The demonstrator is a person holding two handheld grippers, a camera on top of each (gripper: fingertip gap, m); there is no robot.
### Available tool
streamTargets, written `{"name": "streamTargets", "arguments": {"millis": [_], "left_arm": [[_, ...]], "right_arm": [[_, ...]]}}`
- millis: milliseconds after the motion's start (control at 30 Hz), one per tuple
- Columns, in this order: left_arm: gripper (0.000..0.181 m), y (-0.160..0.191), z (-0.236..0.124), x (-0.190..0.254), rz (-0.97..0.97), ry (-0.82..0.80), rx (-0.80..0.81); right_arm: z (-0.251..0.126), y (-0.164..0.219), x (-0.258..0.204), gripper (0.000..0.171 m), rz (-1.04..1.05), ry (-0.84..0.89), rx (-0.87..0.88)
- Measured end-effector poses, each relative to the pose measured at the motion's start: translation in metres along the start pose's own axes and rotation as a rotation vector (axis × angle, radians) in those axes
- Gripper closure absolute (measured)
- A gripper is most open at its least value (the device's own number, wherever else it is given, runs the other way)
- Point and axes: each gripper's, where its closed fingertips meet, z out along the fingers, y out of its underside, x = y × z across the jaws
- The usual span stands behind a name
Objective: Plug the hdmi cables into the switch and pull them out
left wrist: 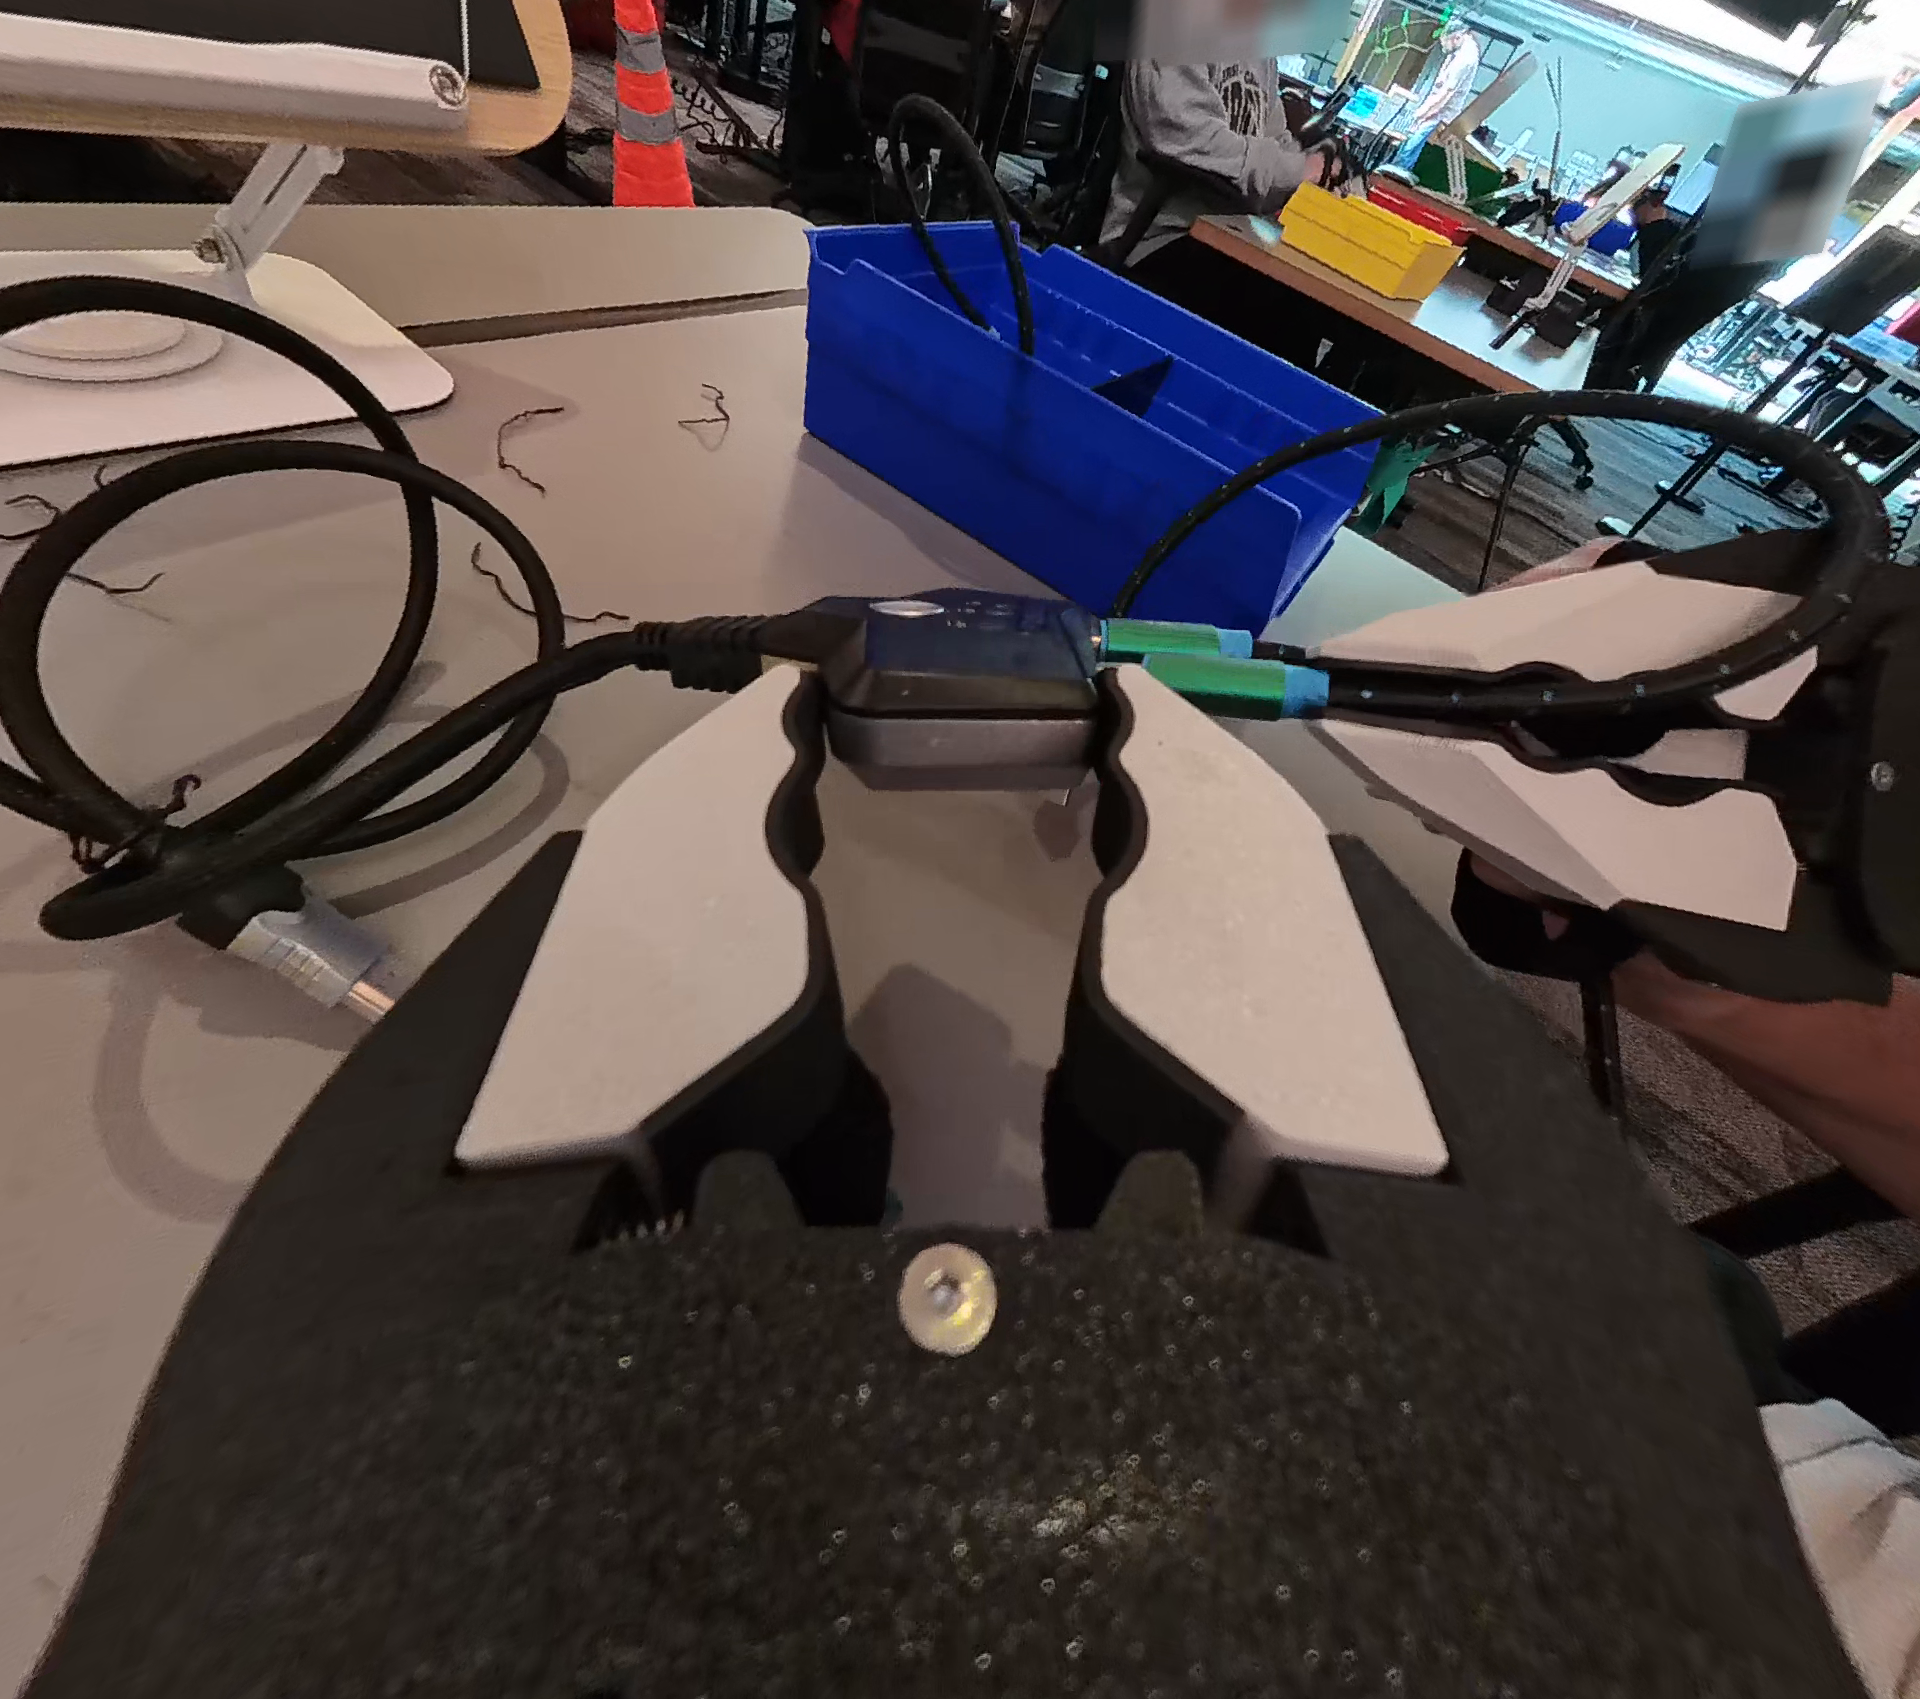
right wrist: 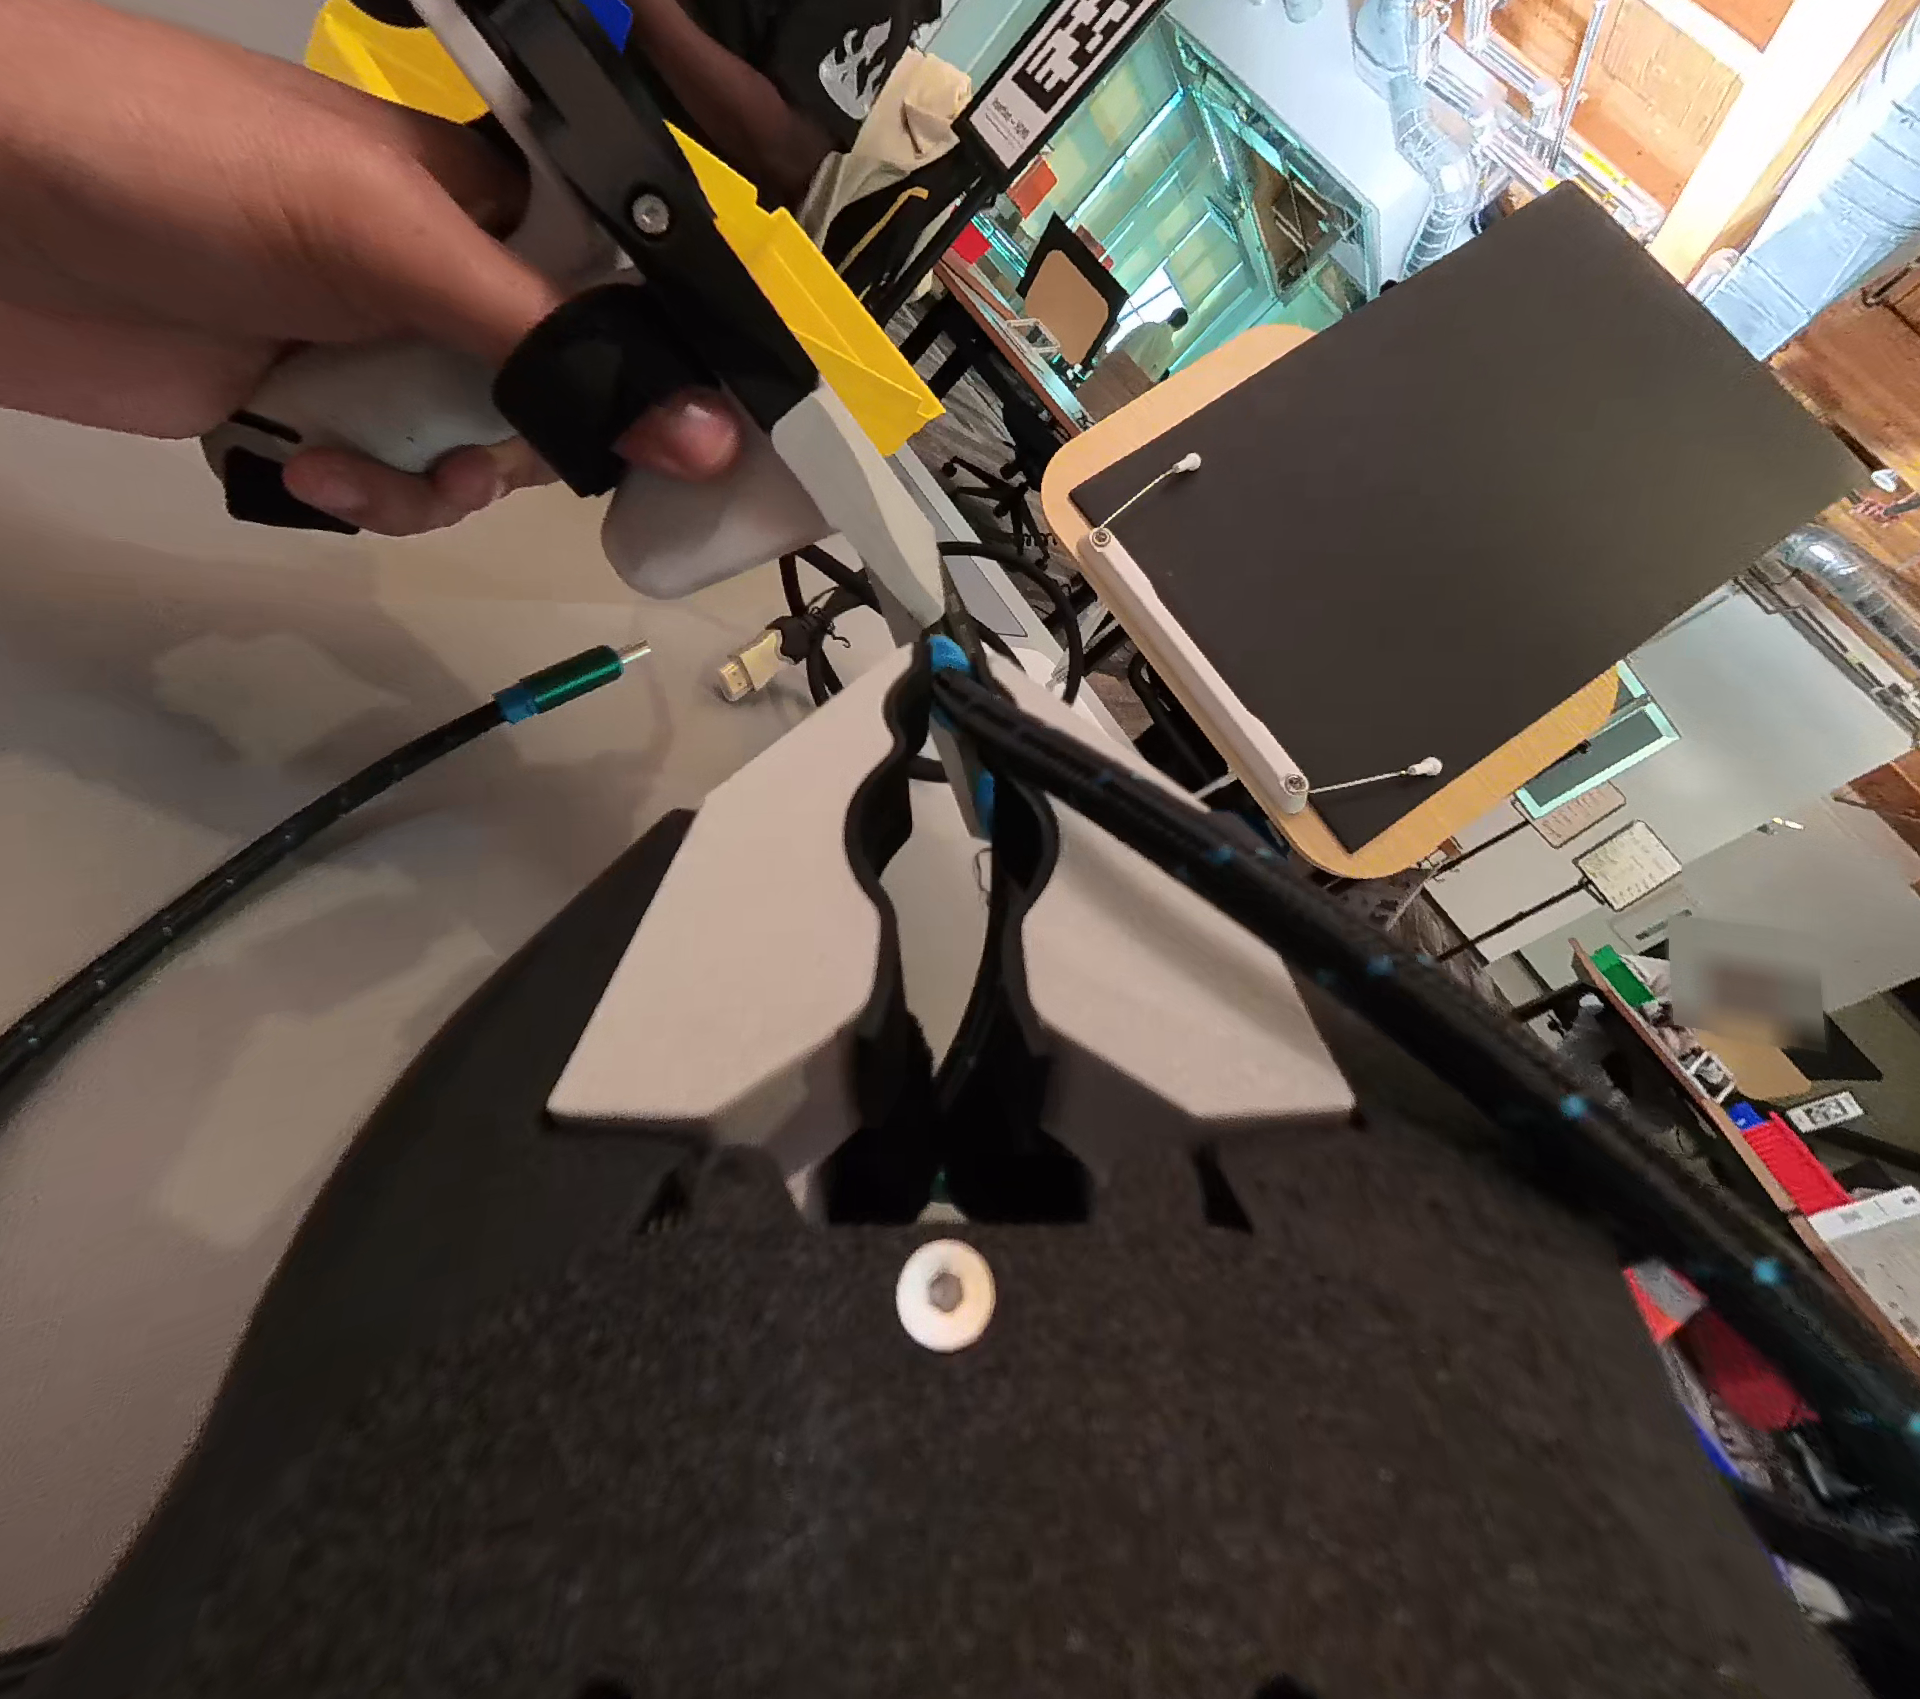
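My left gripper (left wrist: 956,714) is shut on the HDMI switch (left wrist: 956,662), a small box with a blue top and grey body, just above the table. A black cable (left wrist: 717,652) is plugged into its left side. Two green plugs (left wrist: 1174,641) with blue collars meet its right side; the nearer plug's (left wrist: 1226,685) tip is hidden behind my left finger. My right gripper (left wrist: 1314,688) reaches in from the right, shut on the braided cable behind the nearer plug. The right wrist view shows my right gripper (right wrist: 951,714) shut on the black cable (right wrist: 1049,766).
A third green plug (right wrist: 582,678) and a pale gold plug (right wrist: 753,670) lie loose on the table. The coiled black cable (left wrist: 312,610) ends in a silver plug (left wrist: 312,953) at the left. A blue bin (left wrist: 1039,444) stands behind the switch, a monitor stand (left wrist: 208,340) at far left.
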Motion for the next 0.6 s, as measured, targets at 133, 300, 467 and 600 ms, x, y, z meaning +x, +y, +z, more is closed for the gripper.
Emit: {"name": "streamTargets", "arguments": {"millis": [133, 300, 467, 600], "left_arm": [[0.132, -0.0002, -0.0002, 0.0019, 0.039, 0.007, -0.022], [0.131, 0.0024, 0.001, 0.004, 0.064, 0.008, -0.042], [0.131, 0.0044, 0.0015, 0.0046, 0.076, 0.01, -0.053], [0.131, 0.002, -0.0002, 0.002, 0.09, -0.017, -0.046]], "right_arm": [[-0.0015, -0.0007, 0.0, 0.164, -0.043, -0.017, 0.015], [-0.0011, -0.001, -0.0016, 0.164, -0.101, -0.02, 0.016], [-0.0021, 0.0006, -0.0035, 0.165, -0.048, -0.071, 0.044], [-0.0001, 0.0018, -0.0027, 0.164, -0.009, -0.061, 0.023]]}}
